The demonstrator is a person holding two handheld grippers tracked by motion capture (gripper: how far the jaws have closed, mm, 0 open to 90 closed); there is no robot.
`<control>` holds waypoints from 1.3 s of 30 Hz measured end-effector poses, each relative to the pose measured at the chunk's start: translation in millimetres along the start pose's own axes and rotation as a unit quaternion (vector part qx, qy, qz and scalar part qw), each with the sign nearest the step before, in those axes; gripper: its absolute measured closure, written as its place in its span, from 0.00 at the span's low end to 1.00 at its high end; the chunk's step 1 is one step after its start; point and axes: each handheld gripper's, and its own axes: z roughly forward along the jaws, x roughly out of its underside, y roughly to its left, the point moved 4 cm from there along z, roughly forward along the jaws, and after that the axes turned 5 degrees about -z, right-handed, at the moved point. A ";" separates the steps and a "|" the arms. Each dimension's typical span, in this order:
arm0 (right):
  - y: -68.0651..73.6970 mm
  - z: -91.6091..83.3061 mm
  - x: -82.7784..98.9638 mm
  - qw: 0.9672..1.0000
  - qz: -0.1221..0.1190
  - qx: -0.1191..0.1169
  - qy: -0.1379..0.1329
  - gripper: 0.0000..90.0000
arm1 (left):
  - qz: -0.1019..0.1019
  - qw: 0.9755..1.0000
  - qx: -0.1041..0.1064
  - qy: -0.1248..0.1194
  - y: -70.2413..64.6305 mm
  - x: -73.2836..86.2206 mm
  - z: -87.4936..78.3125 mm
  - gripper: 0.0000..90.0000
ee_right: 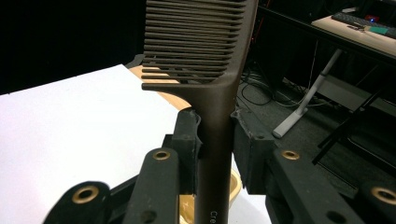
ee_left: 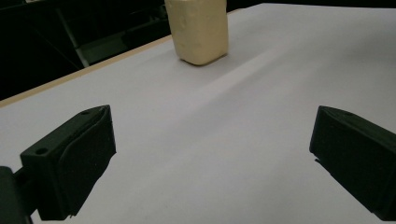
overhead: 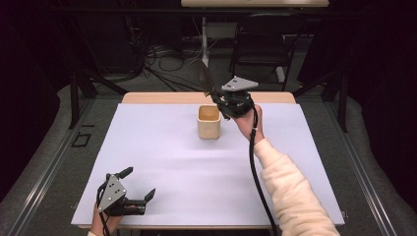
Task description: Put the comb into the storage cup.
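high view: fixed camera above near table edge, facing forward and down; whole white table (overhead: pixel 162 196) in frame, dark floor and chair in upper part. left gripper view: low over table, close to surface, looking along own jaws at lower left and lower right; cream cup (ee_left: pixel 200 30) at top centre, also mid-frame in high view (overhead: pixel 209 122). right gripper view: raised, very close behind comb (ee_right: pixel 205 60) at frame centre; table at left, cup rim at bottom.
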 end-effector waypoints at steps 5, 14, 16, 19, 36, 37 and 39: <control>-0.9 0.9 -1.8 1.000 -0.001 0.001 0.000 0.80 | 0.000 1.000 -0.001 0.000 0.4 0.1 0.1 0.00; -3.3 5.9 -1.3 1.000 0.002 0.006 0.000 0.80 | -0.001 1.000 -0.001 0.001 0.2 0.2 0.3 0.00; -4.3 7.2 -0.8 1.000 0.004 0.006 0.001 0.80 | -0.001 1.000 -0.002 0.000 0.3 0.2 0.4 0.00; -6.1 9.3 -0.4 1.000 0.006 0.008 0.001 0.80 | 0.000 1.000 -0.001 0.001 0.1 0.2 0.4 0.00; -7.6 21.6 -0.7 1.000 0.012 0.009 0.004 0.80 | -0.001 1.000 0.001 0.001 0.0 0.3 0.5 0.00; -8.0 23.4 0.2 1.000 0.013 0.010 0.002 0.80 | -0.001 1.000 0.001 0.001 -0.1 0.3 0.5 0.00; -8.3 24.0 0.7 1.000 0.014 0.010 0.004 0.80 | 0.001 1.000 0.001 0.001 0.0 0.2 0.4 0.00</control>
